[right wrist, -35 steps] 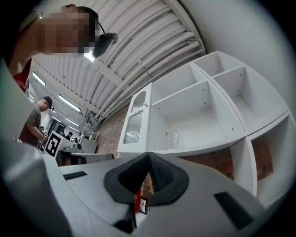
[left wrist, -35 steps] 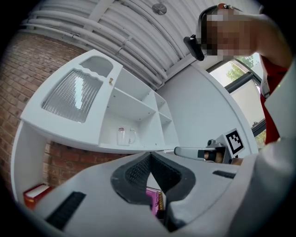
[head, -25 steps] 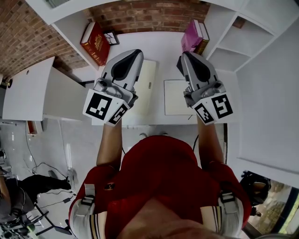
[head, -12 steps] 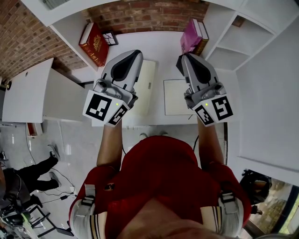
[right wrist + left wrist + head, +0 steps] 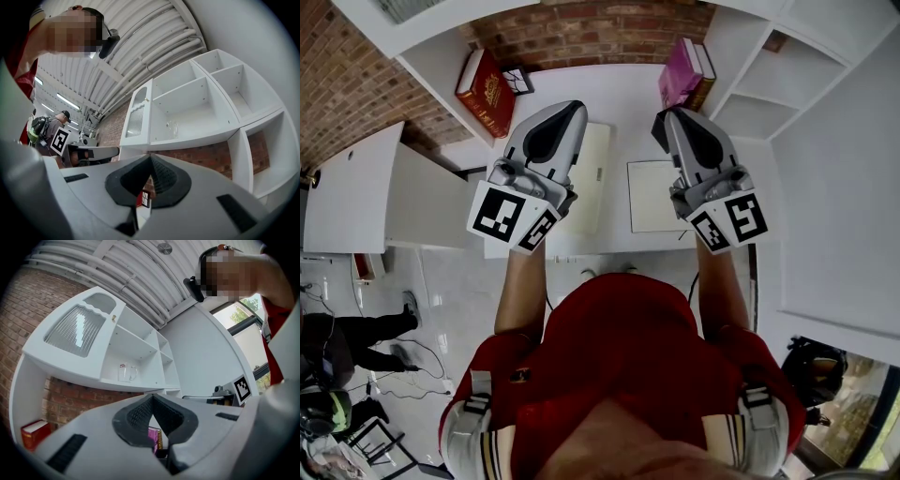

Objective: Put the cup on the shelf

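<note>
A clear glass cup (image 5: 125, 373) stands on a white shelf (image 5: 136, 385) of the wall unit, seen up and beyond the left gripper (image 5: 152, 397). The same cup (image 5: 171, 127) shows in the right gripper view, on the shelf (image 5: 197, 137) above the right gripper (image 5: 150, 157). In the head view the left gripper (image 5: 569, 107) and the right gripper (image 5: 660, 122) are held side by side over a white counter (image 5: 619, 94). Both pairs of jaws are shut with their tips touching and nothing between them. The cup is out of sight in the head view.
A red book (image 5: 490, 89) and a small frame (image 5: 522, 78) lean at the counter's back left, and pink books (image 5: 682, 70) at the back right. Two pale flat panels (image 5: 652, 192) lie on the counter. Brick wall behind. Open white shelving (image 5: 787, 84) rises on the right. A bystander (image 5: 347, 337) is at lower left.
Both grippers stay where they were, shut. Only the bystander at the lower left has shifted.
</note>
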Action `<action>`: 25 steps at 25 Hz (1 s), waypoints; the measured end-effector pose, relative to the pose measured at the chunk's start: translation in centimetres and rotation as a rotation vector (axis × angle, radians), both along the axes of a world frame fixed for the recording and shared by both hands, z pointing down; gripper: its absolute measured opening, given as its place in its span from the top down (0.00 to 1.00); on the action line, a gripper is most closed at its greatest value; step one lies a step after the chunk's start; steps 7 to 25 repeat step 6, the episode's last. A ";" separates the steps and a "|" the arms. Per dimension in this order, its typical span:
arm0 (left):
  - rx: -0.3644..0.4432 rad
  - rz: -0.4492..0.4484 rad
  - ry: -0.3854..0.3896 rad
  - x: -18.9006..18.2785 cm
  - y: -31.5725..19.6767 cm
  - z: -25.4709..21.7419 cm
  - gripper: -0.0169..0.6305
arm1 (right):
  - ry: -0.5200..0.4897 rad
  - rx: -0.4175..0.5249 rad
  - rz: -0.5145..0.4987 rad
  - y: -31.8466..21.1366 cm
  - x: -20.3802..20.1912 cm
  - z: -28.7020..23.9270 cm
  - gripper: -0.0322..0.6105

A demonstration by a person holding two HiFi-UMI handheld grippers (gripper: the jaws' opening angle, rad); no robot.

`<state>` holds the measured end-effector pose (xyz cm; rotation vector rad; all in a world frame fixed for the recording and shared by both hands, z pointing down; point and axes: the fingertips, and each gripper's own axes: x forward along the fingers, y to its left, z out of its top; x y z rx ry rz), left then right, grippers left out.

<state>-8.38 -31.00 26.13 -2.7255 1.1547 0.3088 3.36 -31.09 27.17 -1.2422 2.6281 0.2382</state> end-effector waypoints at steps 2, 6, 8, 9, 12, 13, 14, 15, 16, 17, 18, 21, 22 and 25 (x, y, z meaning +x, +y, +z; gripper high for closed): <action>-0.001 0.001 0.001 -0.1 0.0 0.0 0.96 | 0.001 -0.002 0.002 0.0 -0.1 0.0 0.95; -0.002 0.004 0.001 -0.4 0.0 -0.1 0.96 | -0.001 -0.003 0.006 0.0 -0.4 -0.1 0.95; -0.002 0.004 0.001 -0.4 0.0 -0.1 0.96 | -0.001 -0.003 0.006 0.0 -0.4 -0.1 0.95; -0.002 0.004 0.001 -0.4 0.0 -0.1 0.96 | -0.001 -0.003 0.006 0.0 -0.4 -0.1 0.95; -0.002 0.004 0.001 -0.4 0.0 -0.1 0.96 | -0.001 -0.003 0.006 0.0 -0.4 -0.1 0.95; -0.002 0.004 0.001 -0.4 0.0 -0.1 0.96 | -0.001 -0.003 0.006 0.0 -0.4 -0.1 0.95; -0.002 0.004 0.001 -0.4 0.0 -0.1 0.96 | -0.001 -0.003 0.006 0.0 -0.4 -0.1 0.95; -0.002 0.004 0.001 -0.4 0.0 -0.1 0.96 | -0.001 -0.003 0.006 0.0 -0.4 -0.1 0.95; -0.002 0.004 0.001 -0.4 0.0 -0.1 0.96 | -0.001 -0.003 0.006 0.0 -0.4 -0.1 0.95; -0.002 0.004 0.001 -0.4 0.0 -0.1 0.96 | -0.001 -0.003 0.006 0.0 -0.4 -0.1 0.95; -0.002 0.004 0.001 -0.4 0.0 -0.1 0.96 | -0.001 -0.003 0.006 0.0 -0.4 -0.1 0.95; -0.002 0.004 0.001 -0.4 0.0 -0.1 0.96 | -0.001 -0.003 0.006 0.0 -0.4 -0.1 0.95; -0.002 0.004 0.001 -0.4 0.0 -0.1 0.96 | -0.001 -0.003 0.006 0.0 -0.4 -0.1 0.95; -0.002 0.004 0.001 -0.4 0.0 -0.1 0.96 | -0.001 -0.003 0.006 0.0 -0.4 -0.1 0.95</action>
